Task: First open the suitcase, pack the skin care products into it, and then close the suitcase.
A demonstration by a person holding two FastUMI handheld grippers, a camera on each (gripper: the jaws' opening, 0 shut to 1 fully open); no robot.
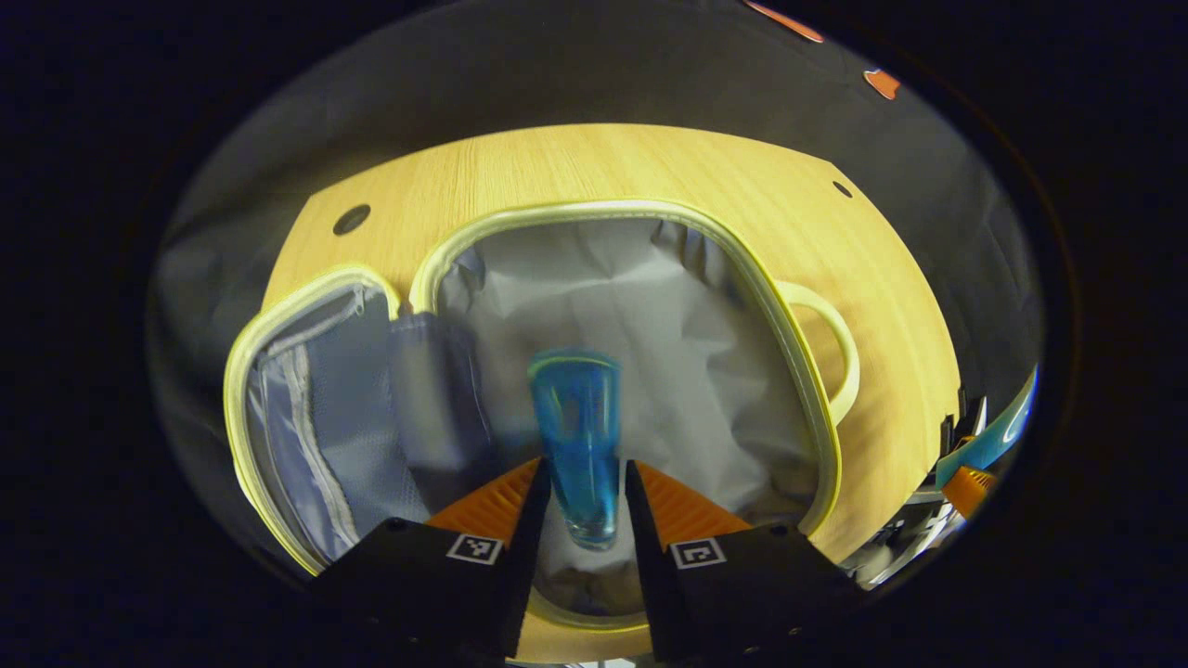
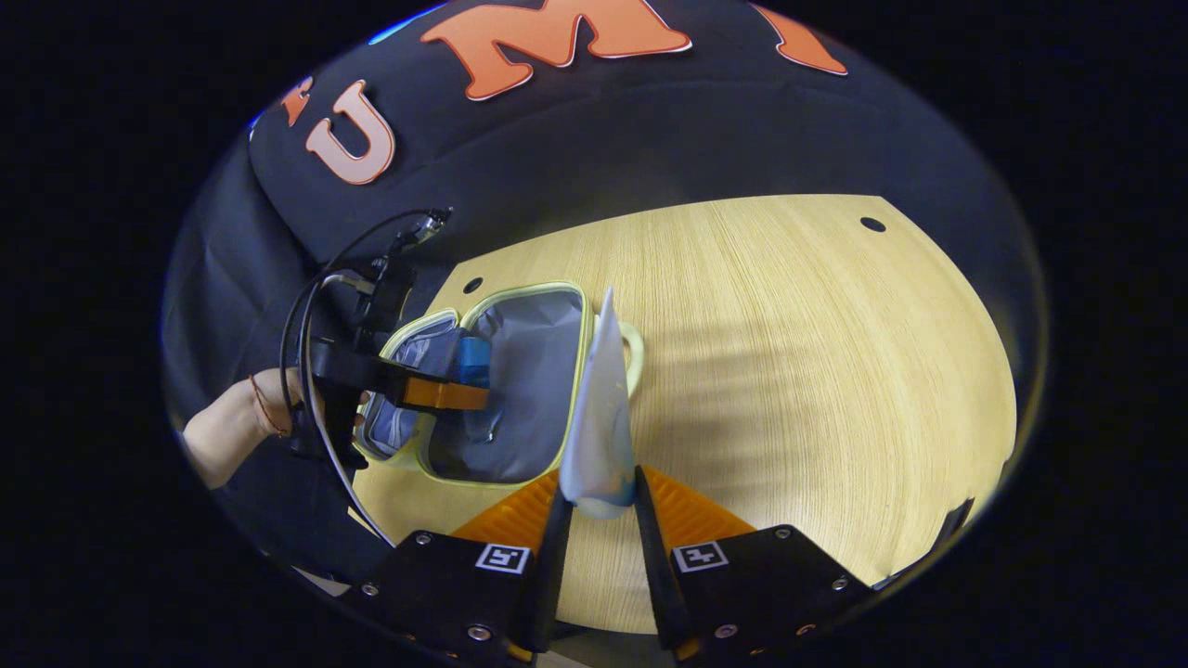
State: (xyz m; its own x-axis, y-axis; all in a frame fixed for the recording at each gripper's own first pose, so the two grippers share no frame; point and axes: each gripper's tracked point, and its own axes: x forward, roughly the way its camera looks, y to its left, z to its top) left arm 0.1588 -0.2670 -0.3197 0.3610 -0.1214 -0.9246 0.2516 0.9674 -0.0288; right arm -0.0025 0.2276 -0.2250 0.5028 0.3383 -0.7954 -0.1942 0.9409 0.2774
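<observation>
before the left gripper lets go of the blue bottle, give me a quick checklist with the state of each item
1. Suitcase open, lid laid flat beside it: ok.
2. Left gripper shut on the blue bottle: ok.
3. Bottle over the grey lining, inside the pale rim: ok in both views.
4. Bottle low enough to release without a drop: cannot tell, its height above the lining is unclear.
5. Landing spot free of other items: ok, the visible lining is bare.
6. Right gripper shut on the white tube and out of the way, over the table beside the suitcase: ok.
</observation>
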